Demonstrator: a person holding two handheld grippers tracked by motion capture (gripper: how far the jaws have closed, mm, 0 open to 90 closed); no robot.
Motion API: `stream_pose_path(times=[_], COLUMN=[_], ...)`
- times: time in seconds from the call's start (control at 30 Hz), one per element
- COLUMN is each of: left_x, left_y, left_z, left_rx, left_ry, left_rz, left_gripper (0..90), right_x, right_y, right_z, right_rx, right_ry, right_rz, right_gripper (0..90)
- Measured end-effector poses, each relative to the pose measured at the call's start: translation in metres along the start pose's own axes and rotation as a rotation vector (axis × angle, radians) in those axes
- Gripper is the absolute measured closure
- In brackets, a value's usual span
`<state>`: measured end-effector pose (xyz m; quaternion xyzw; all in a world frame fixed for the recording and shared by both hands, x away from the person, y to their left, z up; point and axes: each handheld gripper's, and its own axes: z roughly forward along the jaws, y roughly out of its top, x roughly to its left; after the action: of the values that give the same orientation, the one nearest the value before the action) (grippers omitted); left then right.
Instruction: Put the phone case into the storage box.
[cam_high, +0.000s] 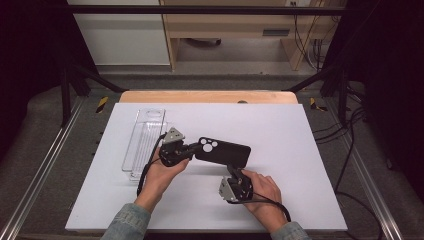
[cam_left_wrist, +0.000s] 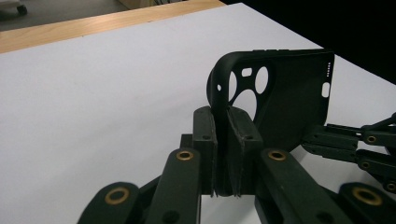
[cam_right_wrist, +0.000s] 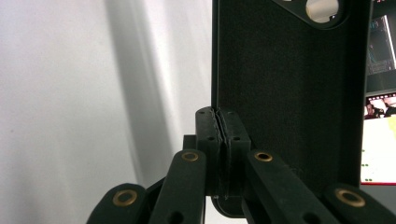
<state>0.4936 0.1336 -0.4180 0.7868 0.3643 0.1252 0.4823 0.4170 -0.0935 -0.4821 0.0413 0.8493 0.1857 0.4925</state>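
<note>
Right gripper (cam_high: 233, 173) clamps the black phone case (cam_high: 222, 152) at its lower edge; left gripper (cam_high: 191, 148) pinches its camera end, above the table (cam_high: 300, 165).

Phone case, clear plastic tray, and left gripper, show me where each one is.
phone case (cam_high: 230, 152), high view, middle of its back.
clear plastic tray (cam_high: 142, 137), high view, its floor.
left gripper (cam_left_wrist: 222, 140), left gripper view, between its fingertips.
</note>
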Motion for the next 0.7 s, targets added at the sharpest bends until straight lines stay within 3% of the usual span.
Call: stream_pose_path(times=[0.27,0.3,0.37,0.4,0.5,0.7], left_x=[-0.006,-0.007,-0.008,-0.008,-0.009,-0.012], left_y=[0.002,0.003,0.003,0.003,0.004,0.005], left_z=[-0.004,-0.005,-0.005,-0.006,-0.006,-0.006], left_rx=[-0.012,-0.013,-0.014,-0.015,-0.021,-0.029], left_ry=[-0.003,-0.004,-0.007,-0.007,-0.005,-0.006], left_rz=[0.024,0.03,0.039,0.041,0.044,0.056], left_gripper=[84.1,84.1,84.2,84.2,84.3,84.5], right_x=[-0.001,0.0,-0.002,0.0,-0.002,-0.003], right_y=[-0.002,-0.002,-0.003,-0.003,-0.004,-0.005], right_z=[0.001,0.0,0.001,0.001,0.002,0.002], right_rx=[-0.004,0.003,-0.009,-0.004,-0.013,-0.012], right_ry=[0.001,0.004,0.004,0.007,0.006,0.02], right_rz=[0.013,0.038,0.02,0.05,0.023,0.051], right_gripper=[88.7,88.7,88.7,88.7,88.7,88.3])
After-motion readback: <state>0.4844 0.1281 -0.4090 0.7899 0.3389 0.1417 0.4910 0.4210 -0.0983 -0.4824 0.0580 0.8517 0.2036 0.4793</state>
